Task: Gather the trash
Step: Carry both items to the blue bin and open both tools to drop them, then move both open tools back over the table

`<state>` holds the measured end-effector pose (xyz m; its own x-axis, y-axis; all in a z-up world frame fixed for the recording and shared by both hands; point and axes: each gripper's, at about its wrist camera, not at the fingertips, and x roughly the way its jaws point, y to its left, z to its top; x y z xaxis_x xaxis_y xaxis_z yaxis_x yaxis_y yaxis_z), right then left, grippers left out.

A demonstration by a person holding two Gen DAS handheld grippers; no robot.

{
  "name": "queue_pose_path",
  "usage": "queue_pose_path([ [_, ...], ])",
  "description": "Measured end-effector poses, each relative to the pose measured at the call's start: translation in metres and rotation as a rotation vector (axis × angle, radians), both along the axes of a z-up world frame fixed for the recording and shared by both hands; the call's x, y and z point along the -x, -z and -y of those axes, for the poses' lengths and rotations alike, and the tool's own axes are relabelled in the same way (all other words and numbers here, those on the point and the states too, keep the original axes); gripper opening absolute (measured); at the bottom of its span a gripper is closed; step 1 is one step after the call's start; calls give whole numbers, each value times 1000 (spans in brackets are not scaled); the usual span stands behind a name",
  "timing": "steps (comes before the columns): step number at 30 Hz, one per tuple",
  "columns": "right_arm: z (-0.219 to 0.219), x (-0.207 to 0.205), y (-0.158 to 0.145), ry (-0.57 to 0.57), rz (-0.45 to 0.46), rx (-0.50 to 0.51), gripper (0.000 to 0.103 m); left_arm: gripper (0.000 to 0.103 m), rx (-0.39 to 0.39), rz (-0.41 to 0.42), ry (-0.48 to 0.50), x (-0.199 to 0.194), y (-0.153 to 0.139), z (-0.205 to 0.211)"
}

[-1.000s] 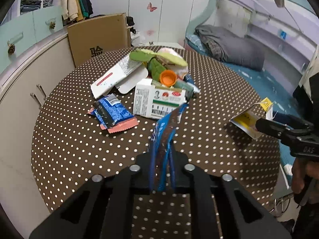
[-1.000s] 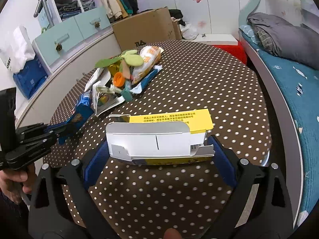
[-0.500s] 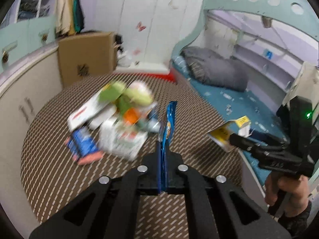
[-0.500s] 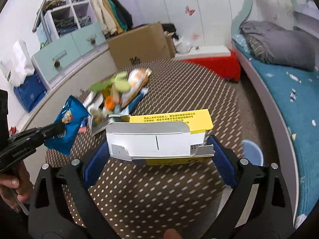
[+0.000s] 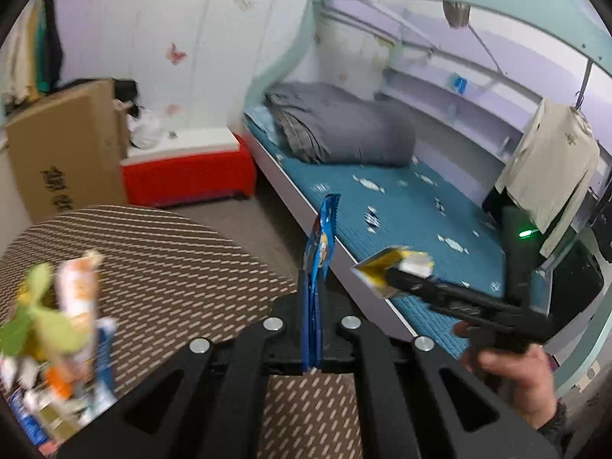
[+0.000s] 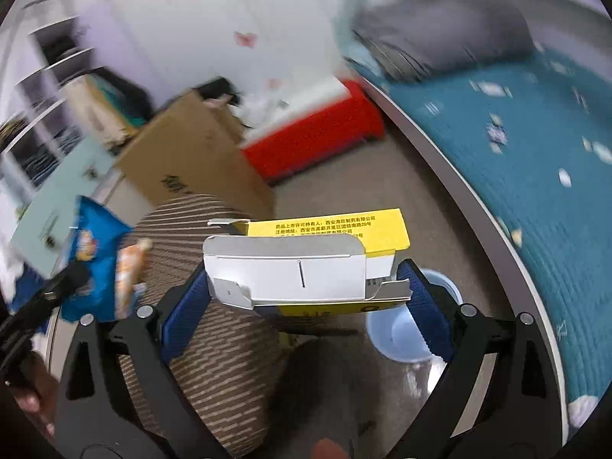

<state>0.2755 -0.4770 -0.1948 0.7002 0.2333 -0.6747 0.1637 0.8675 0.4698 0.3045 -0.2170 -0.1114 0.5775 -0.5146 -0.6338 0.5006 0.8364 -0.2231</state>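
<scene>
1. While both views are smeared by motion, the bed (image 5: pixel 401 199) with its teal quilted mattress reads as the largest thing, and a folded grey duvet (image 5: pixel 344 130) lies at its far end.
2. Beside the bed, across a strip of floor, stands the round brown table (image 5: pixel 172 252) with a pale dotted cloth; its edge shows in both views.
3. Beyond the table, farther from the bed's foot, a cardboard box (image 6: pixel 191 157) stands upright, and a red-sided chest with a white lid (image 5: pixel 191 168) sits between that box and the bed's head end.
4. Near the table's edge and close to the bed's side rail, a pale blue bin (image 6: pixel 405 329) sits on the floor, partly hidden by the right gripper.
5. On the table, the side away from the bed, a blurred heap of leftover trash (image 5: pixel 65 325) lies together: something green, an orange-and-white wrapper, blue scraps.
6. Gripped across its width in the right gripper (image 6: pixel 306 306), whose blue pads press both ends, a yellow-and-white carton (image 6: pixel 306 264) with an open flap hangs above the floor between table and bed, just beside the bin.
7. Clamped tight on a thin blue snack wrapper (image 5: pixel 317 267), the left gripper (image 5: pixel 311 329) holds it edge-on and upright over the table's rim nearest the bed.
</scene>
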Motion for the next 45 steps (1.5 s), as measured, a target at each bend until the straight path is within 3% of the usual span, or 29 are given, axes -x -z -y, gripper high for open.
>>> queue_pose_path([
  [10, 57, -80, 167, 109, -317, -203, 97, 2, -73, -132, 68, -67, 56, 80],
  [14, 71, -87, 199, 147, -354, -258, 97, 2, -117, -168, 99, -83, 74, 105],
  [21, 103, -59, 183, 264, -248, -307, 97, 2, -192, -227, 156, -101, 100, 146],
  [29, 134, -13, 130, 340, -110, -280, 97, 7, -284, -334, 222, -118, 138, 188],
  [30, 135, -7, 124, 339, -98, -279, 97, 24, -298, -340, 221, -119, 142, 190],
  [31, 135, -4, 122, 338, -92, -279, 97, 63, -313, -351, 212, -121, 146, 193],
  [32, 136, -2, 119, 338, -87, -279, 97, 80, -314, -351, 195, -121, 147, 193],
  [33, 135, 2, 115, 336, -81, -275, 97, 89, -313, -321, 169, -119, 145, 190],
  [45, 99, 39, 66, 291, -3, -180, 97, 93, -264, -160, 63, -75, 89, 142],
])
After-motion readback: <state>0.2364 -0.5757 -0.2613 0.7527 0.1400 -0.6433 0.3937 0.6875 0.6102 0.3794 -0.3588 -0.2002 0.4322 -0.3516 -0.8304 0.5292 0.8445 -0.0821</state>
